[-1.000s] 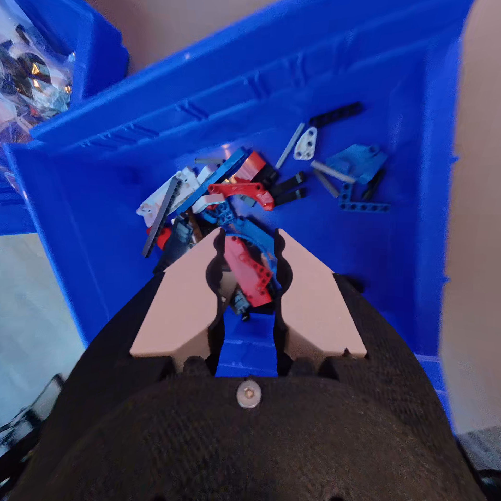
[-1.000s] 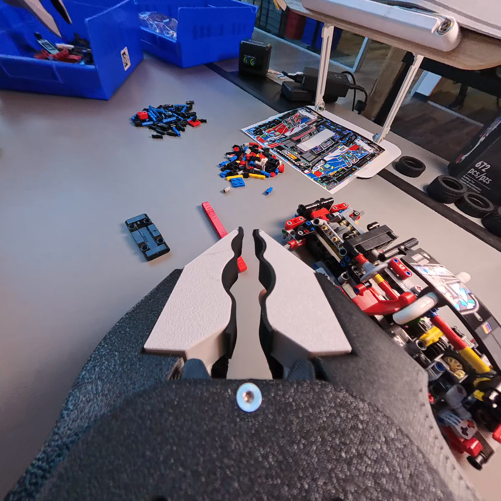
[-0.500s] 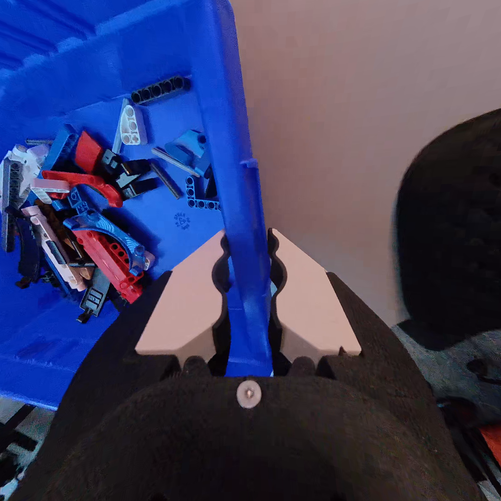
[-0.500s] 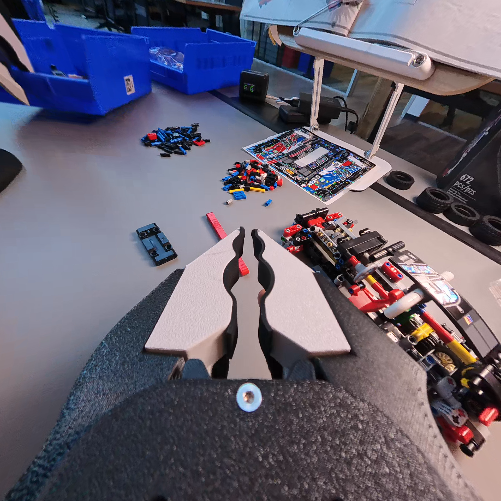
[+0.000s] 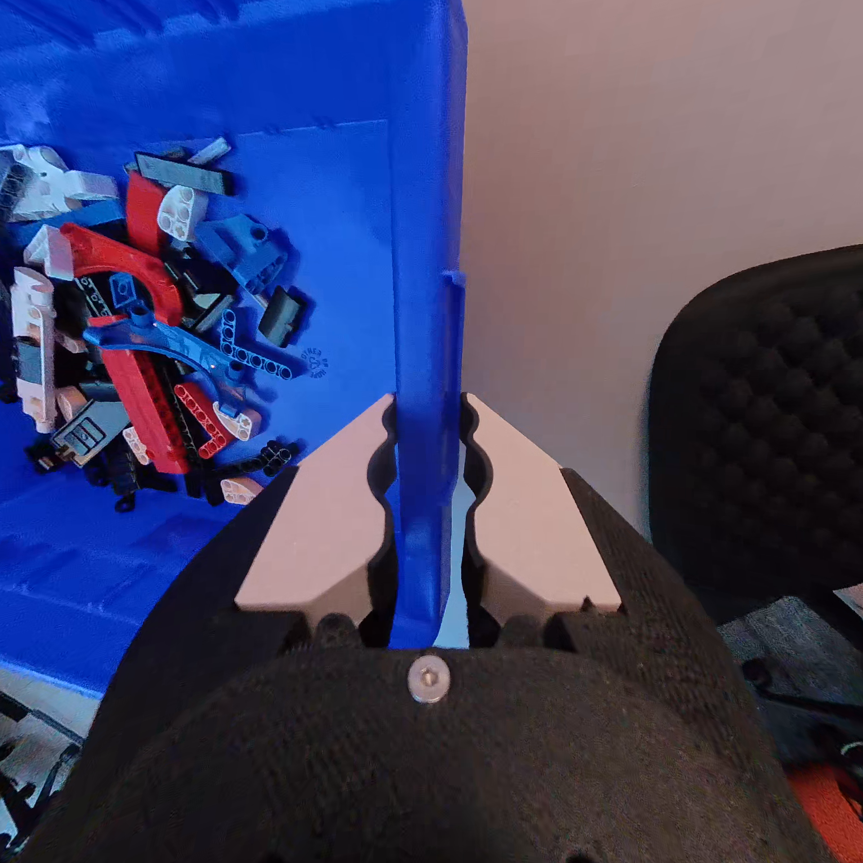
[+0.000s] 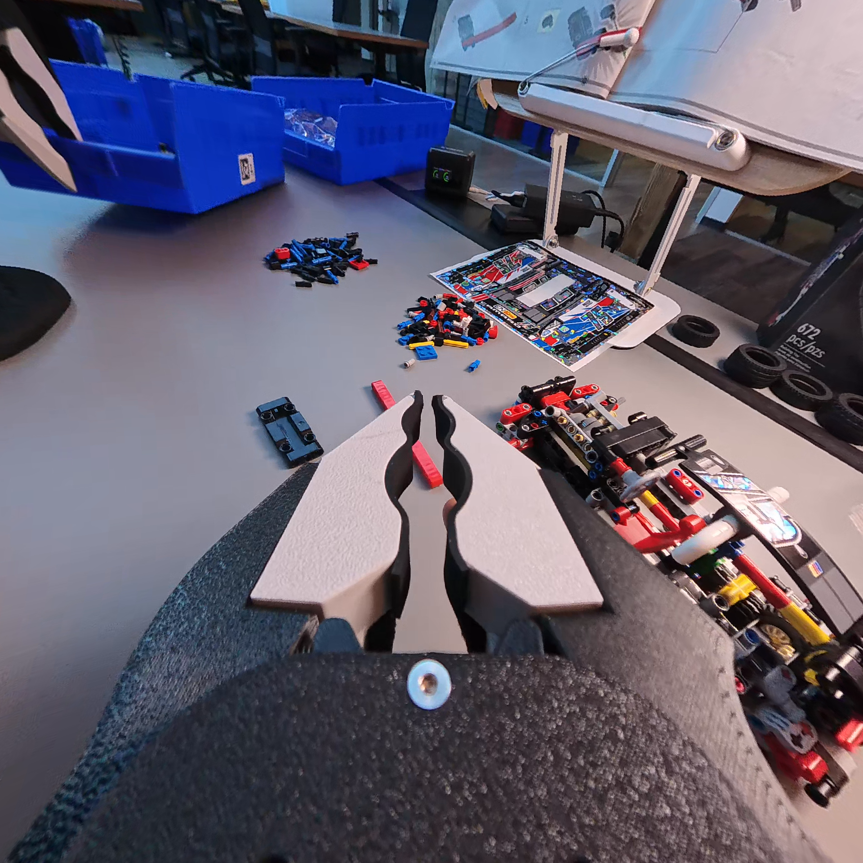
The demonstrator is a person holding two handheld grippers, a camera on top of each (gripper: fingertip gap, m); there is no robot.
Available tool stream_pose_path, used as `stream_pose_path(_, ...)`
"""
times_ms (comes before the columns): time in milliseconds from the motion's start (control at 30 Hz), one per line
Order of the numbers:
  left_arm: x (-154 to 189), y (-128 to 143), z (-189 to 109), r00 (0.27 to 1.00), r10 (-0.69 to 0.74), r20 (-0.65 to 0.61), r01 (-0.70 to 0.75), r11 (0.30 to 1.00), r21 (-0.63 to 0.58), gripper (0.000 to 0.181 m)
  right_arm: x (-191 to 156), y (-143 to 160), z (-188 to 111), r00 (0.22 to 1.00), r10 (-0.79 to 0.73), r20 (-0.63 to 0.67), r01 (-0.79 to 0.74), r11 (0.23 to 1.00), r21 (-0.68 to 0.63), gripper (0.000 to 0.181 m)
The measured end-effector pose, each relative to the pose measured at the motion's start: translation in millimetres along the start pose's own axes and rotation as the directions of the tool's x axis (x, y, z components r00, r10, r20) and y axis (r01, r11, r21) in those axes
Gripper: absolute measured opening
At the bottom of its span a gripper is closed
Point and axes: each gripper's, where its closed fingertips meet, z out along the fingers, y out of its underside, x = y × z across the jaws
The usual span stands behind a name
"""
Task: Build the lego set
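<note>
My left gripper [image 5: 427, 397] is shut on the right side wall of a blue bin [image 5: 420, 233]. Loose red, blue, white and black lego pieces [image 5: 140, 327] lie heaped inside the bin. In the right wrist view the left gripper [image 6: 32, 121] shows at the far left on that bin [image 6: 187, 140], which looks lifted at one side. My right gripper [image 6: 427, 396] is shut and empty, hovering over a red beam [image 6: 383, 390] on the grey table. The part-built lego car [image 6: 654, 467] lies just right of it. A black plate piece [image 6: 289, 432] lies to its left.
Two piles of small pieces [image 6: 322, 259] [image 6: 443, 324] and a sticker sheet [image 6: 541, 299] lie farther back. A second blue bin [image 6: 364, 126], a stand holding the instruction booklet [image 6: 630, 116] and several tyres [image 6: 756, 369] are behind. A black chair [image 5: 756, 420] stands beside the table. Left tips to right tips: about 45 cm. From my right tips it is roughly 12 cm to the black plate piece [image 6: 289, 432]; from my left, 35 cm.
My left gripper left the pieces inside the bin, moved to the bin's right wall and shut on it. The pieces have slid into a heap. The right gripper stays shut over the red beam.
</note>
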Motion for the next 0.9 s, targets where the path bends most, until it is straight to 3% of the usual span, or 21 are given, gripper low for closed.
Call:
stream_pose_path(167, -6, 5, 33, 0.998, -0.048, 0.041, 0.048, 0.999, -0.003, 0.021, -1, 3, 1, 1.0, 0.003, 0.003, -0.003, 1.0, -0.007, 0.003)
stream_pose_path(267, -7, -4, 28, 0.997, -0.074, 0.024, 0.072, 0.995, 0.066, 0.022, 0, 2, 1, 1.0, 0.013, 0.001, -0.013, 1.0, -0.003, 0.003)
stream_pose_path(367, -23, -33, -28, 0.989, -0.135, -0.058, 0.146, 0.948, 0.284, 0.033, 1, 4, 2, 1.0, 0.028, 0.004, -0.028, 1.0, -0.002, 0.003)
stream_pose_path(467, -89, -45, -81, 0.971, -0.233, 0.046, 0.19, 0.879, 0.438, 0.036, 0, 6, 6, 0.999, 0.04, 0.015, -0.04, 0.999, -0.006, 0.003)
stream_pose_path(533, -133, -38, -82, 0.962, -0.243, 0.128, 0.175, 0.902, 0.394, 0.045, -2, 8, 8, 0.999, 0.036, 0.022, -0.036, 0.999, -0.013, 0.003)
stream_pose_path(600, -161, -30, -59, 0.962, -0.248, 0.112, 0.208, 0.935, 0.286, 0.056, -4, 9, 10, 0.999, 0.037, 0.03, -0.036, 0.999, -0.018, 0.003)
stream_pose_path(667, -184, -29, -28, 0.971, -0.212, 0.109, 0.187, 0.961, 0.202, 0.055, -5, 11, 12, 0.999, 0.037, 0.032, -0.036, 0.999, -0.024, 0.003)
stream_pose_path(733, -187, -22, 5, 0.979, -0.203, 0.025, 0.201, 0.977, 0.077, 0.064, -6, 12, 11, 0.999, 0.033, 0.03, -0.032, 0.999, -0.028, 0.003)
stream_pose_path(833, -191, -13, 41, 0.991, -0.132, -0.008, 0.131, 0.989, -0.066, 0.074, -5, 14, 10, 0.999, 0.032, 0.021, -0.032, 0.999, -0.032, 0.003)
stream_pose_path(900, -197, -10, 54, 0.996, -0.089, 0.012, 0.089, 0.989, -0.121, 0.07, -4, 14, 10, 0.999, 0.039, 0.019, -0.038, 0.999, -0.032, 0.003)
